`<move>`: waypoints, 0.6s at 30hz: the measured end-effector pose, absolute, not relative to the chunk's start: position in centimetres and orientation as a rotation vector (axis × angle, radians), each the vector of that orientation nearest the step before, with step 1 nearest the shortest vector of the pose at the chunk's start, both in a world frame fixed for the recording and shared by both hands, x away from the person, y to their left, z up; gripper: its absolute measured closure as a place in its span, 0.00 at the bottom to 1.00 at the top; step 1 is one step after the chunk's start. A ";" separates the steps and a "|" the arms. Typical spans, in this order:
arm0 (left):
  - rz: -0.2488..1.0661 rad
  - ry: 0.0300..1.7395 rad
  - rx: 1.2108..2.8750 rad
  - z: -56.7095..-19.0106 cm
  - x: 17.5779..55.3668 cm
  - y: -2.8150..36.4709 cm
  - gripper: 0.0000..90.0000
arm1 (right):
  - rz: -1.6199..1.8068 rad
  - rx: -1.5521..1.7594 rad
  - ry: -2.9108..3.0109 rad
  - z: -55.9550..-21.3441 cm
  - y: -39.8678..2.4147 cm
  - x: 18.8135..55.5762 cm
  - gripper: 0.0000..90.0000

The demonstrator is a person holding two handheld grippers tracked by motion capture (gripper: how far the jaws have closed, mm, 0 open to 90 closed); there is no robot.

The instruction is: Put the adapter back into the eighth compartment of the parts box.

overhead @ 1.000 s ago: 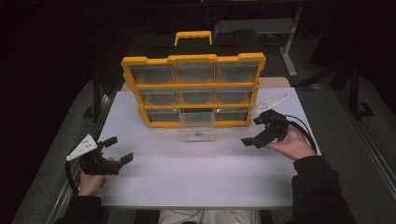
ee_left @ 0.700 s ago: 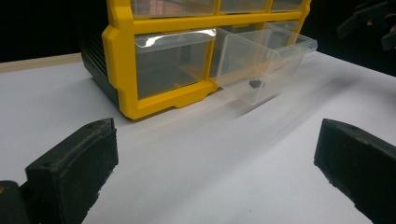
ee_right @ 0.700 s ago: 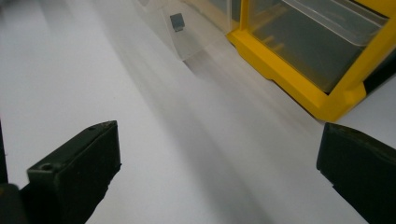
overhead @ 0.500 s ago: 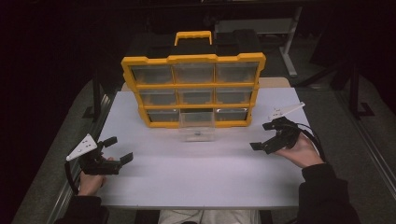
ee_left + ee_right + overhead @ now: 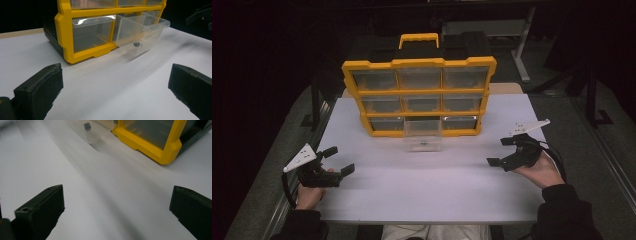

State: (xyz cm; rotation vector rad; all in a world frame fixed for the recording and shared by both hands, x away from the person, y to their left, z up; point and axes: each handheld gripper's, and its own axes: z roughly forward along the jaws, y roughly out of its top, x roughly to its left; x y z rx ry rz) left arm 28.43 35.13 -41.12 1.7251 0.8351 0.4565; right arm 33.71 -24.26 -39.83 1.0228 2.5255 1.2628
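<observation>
A yellow organiser [image 5: 419, 97] with three rows of clear drawers stands at the back of the white table [image 5: 427, 185]. Its bottom middle drawer [image 5: 423, 134] is pulled out, and a small dark piece [image 5: 136, 44] lies inside it. My left gripper [image 5: 334, 162] rests open near the table's front left, nothing between its jaws. My right gripper [image 5: 503, 151] hovers open at the right, in front of the organiser's right corner [image 5: 163, 152], also empty. From the right gripper view the drawer [image 5: 90, 133] and the small piece [image 5: 87, 126] lie ahead to the left.
The organiser has a yellow carry handle [image 5: 418, 39] on top. A desk leg and dark frames [image 5: 522, 60] stand behind the table. The white sheet runs wide between the two grippers and the organiser.
My right gripper has drawn back from the open drawer, moving right and toward the front. The left gripper has stayed put.
</observation>
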 end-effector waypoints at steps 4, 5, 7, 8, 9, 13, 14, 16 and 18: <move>0.456 0.834 1.727 -41.1 28.4 35.1 0.00 | 1.276 1.036 2.497 -40.4 -24.7 33.2 0.00; 0.455 0.833 1.726 -41.1 28.4 35.1 0.00 | 1.277 1.041 2.490 -40.5 -24.7 33.1 0.00; 0.456 0.833 1.726 -41.1 28.5 35.1 0.00 | 1.285 1.045 2.478 -40.8 -24.9 32.8 0.00; 0.454 0.835 1.724 -41.1 28.4 35.2 0.00 | 1.289 1.046 2.469 -40.9 -24.9 32.7 0.00; 0.456 0.833 1.726 -41.1 28.5 35.2 0.00 | 1.288 1.045 2.464 -41.1 -25.0 32.5 0.00; 0.456 0.833 1.729 -41.1 28.5 35.1 0.00 | 1.294 1.045 2.447 -41.6 -25.2 32.0 0.00; 0.456 0.832 1.730 -41.1 28.5 35.1 0.00 | 1.290 1.049 2.445 -41.7 -25.3 31.8 0.00; 0.455 0.833 1.730 -41.1 28.5 35.1 0.00 | 1.297 1.050 2.429 -41.9 -25.4 31.6 0.00; 0.456 0.832 1.732 -41.1 28.5 35.1 0.00 | 1.304 1.053 2.418 -42.1 -25.5 31.3 0.00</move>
